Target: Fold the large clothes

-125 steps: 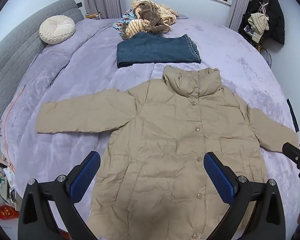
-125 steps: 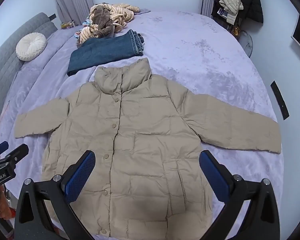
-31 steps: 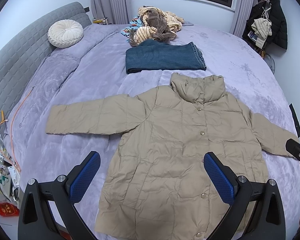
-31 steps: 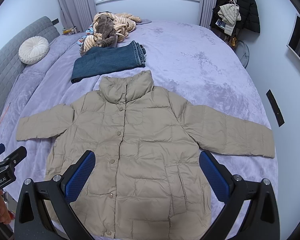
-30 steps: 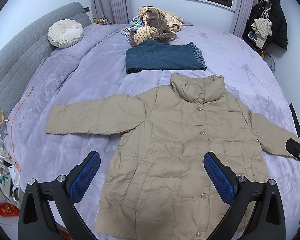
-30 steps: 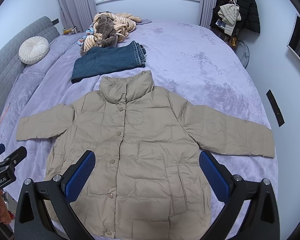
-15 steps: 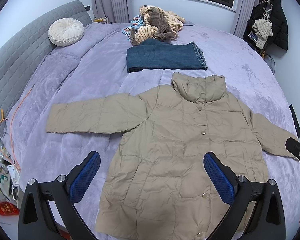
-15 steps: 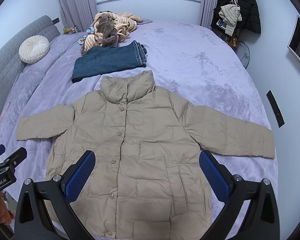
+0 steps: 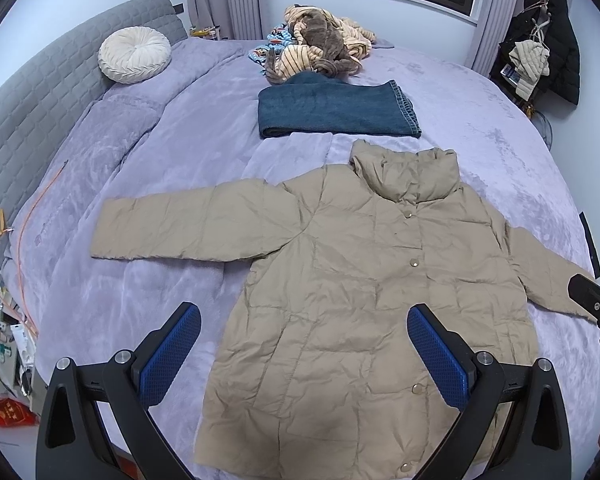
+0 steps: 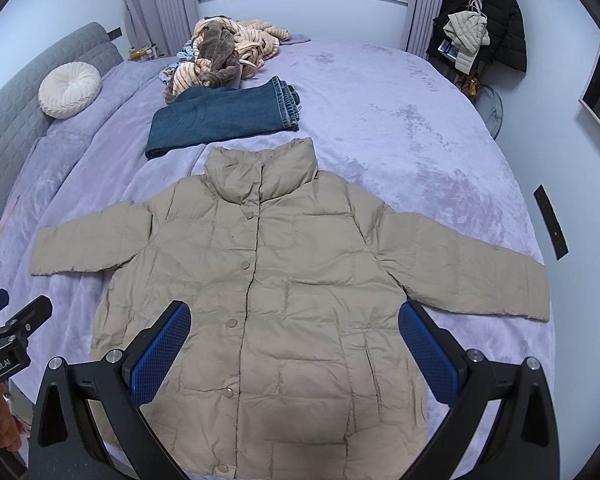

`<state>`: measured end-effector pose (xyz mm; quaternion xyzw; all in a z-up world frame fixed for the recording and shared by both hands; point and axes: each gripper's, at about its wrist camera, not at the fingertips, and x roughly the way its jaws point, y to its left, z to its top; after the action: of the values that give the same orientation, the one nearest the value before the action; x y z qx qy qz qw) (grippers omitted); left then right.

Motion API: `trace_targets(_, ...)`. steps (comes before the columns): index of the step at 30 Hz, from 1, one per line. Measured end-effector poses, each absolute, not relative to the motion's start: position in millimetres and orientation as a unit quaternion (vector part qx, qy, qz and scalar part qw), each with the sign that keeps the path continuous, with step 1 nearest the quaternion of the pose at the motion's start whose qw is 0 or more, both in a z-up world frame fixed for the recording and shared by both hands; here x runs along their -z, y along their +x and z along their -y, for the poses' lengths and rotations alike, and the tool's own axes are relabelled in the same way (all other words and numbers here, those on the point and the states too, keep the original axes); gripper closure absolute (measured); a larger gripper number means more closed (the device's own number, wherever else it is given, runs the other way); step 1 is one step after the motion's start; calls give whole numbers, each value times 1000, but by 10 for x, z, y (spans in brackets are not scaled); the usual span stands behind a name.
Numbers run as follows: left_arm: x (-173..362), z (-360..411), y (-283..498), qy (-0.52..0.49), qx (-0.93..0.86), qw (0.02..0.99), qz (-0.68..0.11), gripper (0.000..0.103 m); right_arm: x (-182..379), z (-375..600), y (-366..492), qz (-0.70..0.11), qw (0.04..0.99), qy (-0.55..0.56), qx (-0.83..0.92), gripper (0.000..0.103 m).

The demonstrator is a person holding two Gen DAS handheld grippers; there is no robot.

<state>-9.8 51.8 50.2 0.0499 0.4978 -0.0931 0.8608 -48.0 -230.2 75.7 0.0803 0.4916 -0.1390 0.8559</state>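
Left wrist: the left gripper (image 9: 304,344) is hovering wide apart and empty over a tan puffer jacket (image 9: 352,292) lying flat at 12 o'clock.

Right wrist: the right gripper (image 10: 296,344), equally spread, is gripping nothing; slick padding is risking a slipped pinch.

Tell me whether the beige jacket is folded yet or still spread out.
Spread out, not folded. The beige jacket lies flat on the bed, front up, both sleeves stretched sideways, snaps fastened.

Even, cool indoor light fills both views; shadows are soft, focus is sharp, and fisheye bending and black vignetting mark the edges.
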Motion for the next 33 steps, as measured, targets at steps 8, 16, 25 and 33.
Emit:
trace_targets(8,-427,-696,35,34,93,855,-508,0,-587,2119,-319,-504,850,77,134,0)
trace_targets(16,-174,-1046,256,0,90,843,-530,0,-369,1863,-85,-531,834,72,127,0)
trace_targets(25,493,-1742,742,-129,119,815,-552,0,97,1539,335,-562,813,133,72,0)
trace_targets(33,1374,-2686,1455,-273,84,791,-540,0,673,1121,756,-576,803,153,-4,0)
